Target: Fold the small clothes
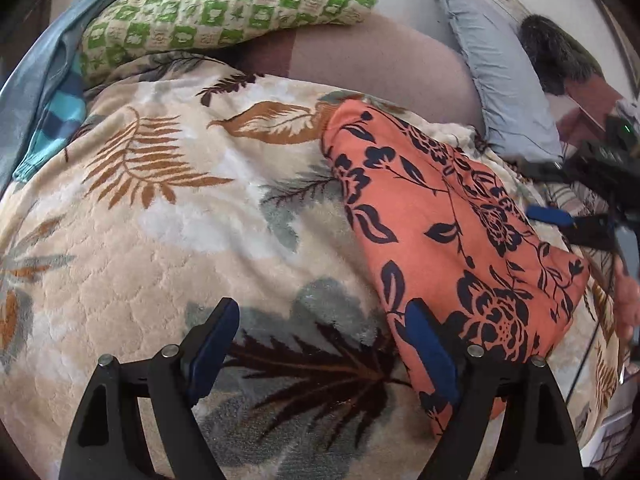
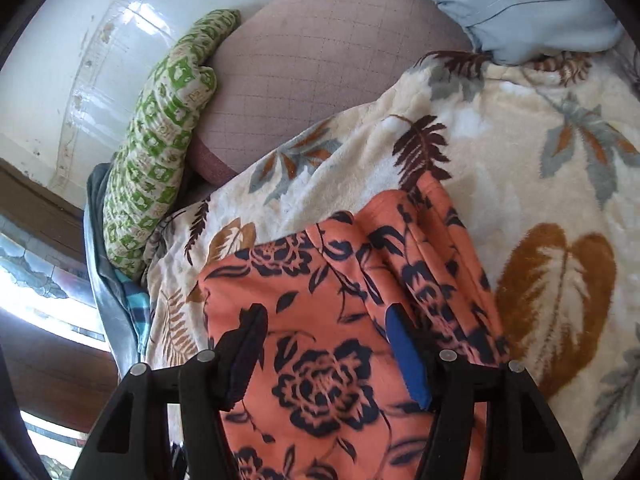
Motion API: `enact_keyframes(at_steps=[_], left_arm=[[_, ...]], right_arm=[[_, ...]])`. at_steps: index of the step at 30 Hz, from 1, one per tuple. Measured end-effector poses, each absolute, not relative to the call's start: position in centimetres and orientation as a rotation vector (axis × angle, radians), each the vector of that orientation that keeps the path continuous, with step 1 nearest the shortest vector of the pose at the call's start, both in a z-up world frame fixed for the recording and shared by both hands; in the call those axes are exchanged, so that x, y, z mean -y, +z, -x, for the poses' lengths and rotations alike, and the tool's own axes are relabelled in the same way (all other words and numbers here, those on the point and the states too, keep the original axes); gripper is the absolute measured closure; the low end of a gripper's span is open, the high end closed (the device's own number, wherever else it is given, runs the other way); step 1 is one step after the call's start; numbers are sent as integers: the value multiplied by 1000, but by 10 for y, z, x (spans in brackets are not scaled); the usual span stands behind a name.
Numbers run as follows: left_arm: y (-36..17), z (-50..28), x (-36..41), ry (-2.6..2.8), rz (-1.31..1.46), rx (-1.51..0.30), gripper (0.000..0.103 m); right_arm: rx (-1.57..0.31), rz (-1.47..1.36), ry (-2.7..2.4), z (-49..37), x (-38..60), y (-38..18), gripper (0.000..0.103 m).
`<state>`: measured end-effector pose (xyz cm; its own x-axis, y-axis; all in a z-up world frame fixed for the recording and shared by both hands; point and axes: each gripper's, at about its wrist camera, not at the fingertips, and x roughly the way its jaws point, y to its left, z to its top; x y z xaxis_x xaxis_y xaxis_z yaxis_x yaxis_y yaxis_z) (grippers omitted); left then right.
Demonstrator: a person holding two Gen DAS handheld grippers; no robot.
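An orange garment with dark navy flowers [image 1: 448, 240] lies folded into a long strip on a cream leaf-print blanket [image 1: 192, 240]. My left gripper [image 1: 320, 340] is open just above the blanket, its right finger at the garment's near left edge. In the right wrist view the same garment [image 2: 332, 320] fills the lower middle, with bunched folds on its right side. My right gripper [image 2: 324, 352] is open right over the garment, jaws wide apart with nothing between the pads. The right gripper also shows at the right edge of the left wrist view [image 1: 560, 216].
A green-and-cream checked pillow [image 1: 224, 12] lies at the far side, and also shows in the right wrist view [image 2: 160, 148]. A mauve cushion [image 2: 320, 60] and a pale blue pillow [image 1: 500, 80] sit behind. Blue striped clothes [image 1: 52, 120] lie at the left. A tiled wall [image 2: 60, 40] stands beyond.
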<state>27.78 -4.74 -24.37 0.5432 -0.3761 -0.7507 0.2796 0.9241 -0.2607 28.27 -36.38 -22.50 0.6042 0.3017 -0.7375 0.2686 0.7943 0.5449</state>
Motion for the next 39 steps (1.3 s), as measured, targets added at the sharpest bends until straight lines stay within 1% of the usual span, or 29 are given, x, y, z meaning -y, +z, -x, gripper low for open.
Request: enact_keyframes(at_steps=[3,6,7,10,11,13,14,15,16,20,24,26,32,36,39], left_arm=[[-238,-275,42,-354,147,-878,17],[-250,-266,61,-398,79,-939,17],[-252,-261,65,-388,66,-923,17],[-247,-259,67,-379,27,-875,17],[-244,-261,63,-373,42,-864,17],[-239,-266,55,-362,103,-847,17],[-236,-269,51,-368,141,-839,17],[-234,-272,48,-375,176,-831,17],[-233,-276,47,-381,202,-823,17],[-240,-291,52,-433,249,-839,17],[-255,-306,57,-528,374,-946,17],[-257,-308,60,-554,408,-973,17],[-262,-311,79,-638,407,-1037,16],[-261,-307,94,-695,357,-1031,16],[-259,-301,99,-721,345,-1002,16]], right_arm=[[-911,-684,30,-234,367,-236,38],[-909,-688,-1,-204,370,-270,37],[-875,-717,3,-195,374,-277,37],[-821,-803,32,-182,384,-277,37],[-812,-836,42,-179,388,-275,38],[-737,-911,54,-167,398,-270,38],[-695,-930,51,-160,403,-267,35],[-673,-934,36,-157,408,-266,27],[-667,-935,25,-157,412,-266,24],[-705,-988,21,-171,430,-279,23],[-771,-986,63,-197,433,-293,23],[-786,-985,90,-210,432,-298,23],[-930,-995,164,-240,425,-322,23],[-920,-995,223,-246,413,-323,18],[-918,-925,203,-246,396,-317,17]])
